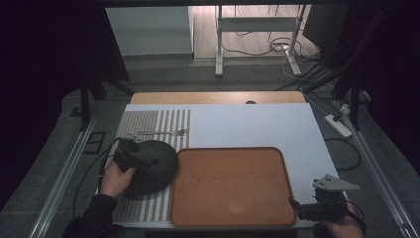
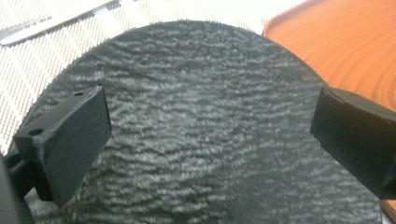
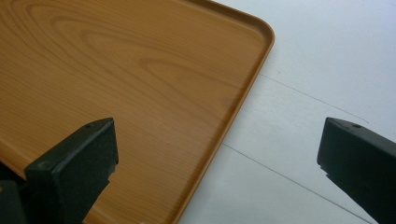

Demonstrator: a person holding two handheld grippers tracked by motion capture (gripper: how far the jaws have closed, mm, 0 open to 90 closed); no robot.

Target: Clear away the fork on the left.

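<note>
A round black slate plate [image 1: 153, 166] lies on a striped placemat [image 1: 148, 124], just left of a wooden tray [image 1: 233, 186]. My left gripper [image 1: 148, 161] hovers over the plate, open; in the left gripper view its jaws stand wide apart above the plate's rough surface [image 2: 201, 130], with the tray's corner [image 2: 345, 42] at the upper right. My right gripper [image 1: 297, 208] sits at the tray's near right corner, open. The right gripper view has the tray's rim [image 3: 243, 102] between the spread jaws, one over the wood, one over the white table.
A fork [image 1: 166, 132] lies on the placemat beyond the plate; cutlery [image 2: 56, 21] appears at the top left of the left gripper view. White tabletop [image 1: 257, 126] stretches behind and right of the tray. A power strip [image 1: 338, 125] lies on the floor at right.
</note>
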